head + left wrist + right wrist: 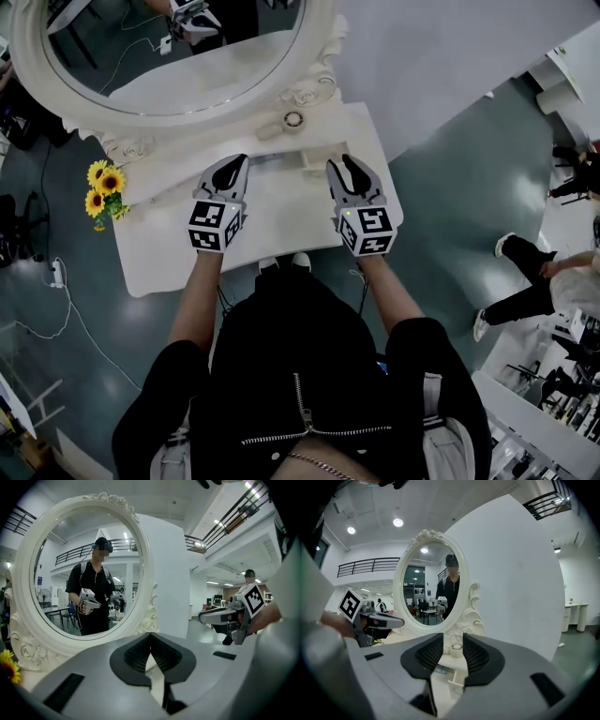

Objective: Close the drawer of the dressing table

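Note:
The white dressing table carries an oval mirror on a raised shelf. A small drawer sticks out of that shelf at the right; in the right gripper view its front panel shows low between the jaws. My right gripper hovers over the table just right of the drawer, open, with nothing pressed by its pads. My left gripper hangs over the table's left half, pointing at the mirror base, shut and empty, its tips meeting.
Sunflowers stand at the table's left end. A small round pot sits on the shelf by the mirror foot. A white wall panel rises behind the table. A person stands at the right, and cables lie on the floor at left.

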Action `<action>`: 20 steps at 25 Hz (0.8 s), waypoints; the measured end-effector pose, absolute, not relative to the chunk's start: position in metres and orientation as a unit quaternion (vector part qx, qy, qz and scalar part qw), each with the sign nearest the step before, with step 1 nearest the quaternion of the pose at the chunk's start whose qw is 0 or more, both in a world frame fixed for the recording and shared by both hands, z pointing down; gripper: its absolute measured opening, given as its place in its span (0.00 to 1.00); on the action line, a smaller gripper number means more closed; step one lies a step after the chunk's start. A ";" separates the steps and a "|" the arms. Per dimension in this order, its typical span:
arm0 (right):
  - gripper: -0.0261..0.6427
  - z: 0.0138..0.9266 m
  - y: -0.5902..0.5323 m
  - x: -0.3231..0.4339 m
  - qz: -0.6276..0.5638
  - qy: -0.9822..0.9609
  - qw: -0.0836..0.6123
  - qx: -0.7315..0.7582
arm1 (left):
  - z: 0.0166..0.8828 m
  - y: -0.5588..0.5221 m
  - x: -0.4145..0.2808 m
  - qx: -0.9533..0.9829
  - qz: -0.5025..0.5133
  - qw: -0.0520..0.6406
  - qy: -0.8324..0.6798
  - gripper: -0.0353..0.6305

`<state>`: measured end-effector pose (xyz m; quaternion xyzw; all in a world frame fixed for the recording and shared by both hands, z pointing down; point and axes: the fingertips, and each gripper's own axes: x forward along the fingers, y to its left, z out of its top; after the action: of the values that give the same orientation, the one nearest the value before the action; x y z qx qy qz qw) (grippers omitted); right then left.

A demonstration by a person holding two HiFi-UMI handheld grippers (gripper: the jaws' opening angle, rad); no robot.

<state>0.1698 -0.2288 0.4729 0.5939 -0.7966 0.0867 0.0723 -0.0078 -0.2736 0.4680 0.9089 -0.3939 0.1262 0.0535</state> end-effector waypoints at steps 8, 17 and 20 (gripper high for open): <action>0.22 0.530 -0.228 0.183 0.139 -0.782 0.115 0.597 | 0.479 -0.277 -0.013 0.905 0.135 0.064 -0.398 0.09; 0.22 0.615 -0.226 0.196 0.219 -0.758 0.162 0.592 | 0.491 -0.281 -0.026 0.896 0.144 0.075 -0.413 0.09; 0.22 0.640 -0.228 0.201 0.245 -0.747 0.178 0.592 | 0.492 -0.284 -0.033 0.892 0.146 0.077 -0.421 0.09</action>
<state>0.2009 -0.2281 0.6402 0.5919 -0.7470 0.2448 0.1780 -0.0330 -0.2837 0.4919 0.8919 -0.4212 0.1457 0.0770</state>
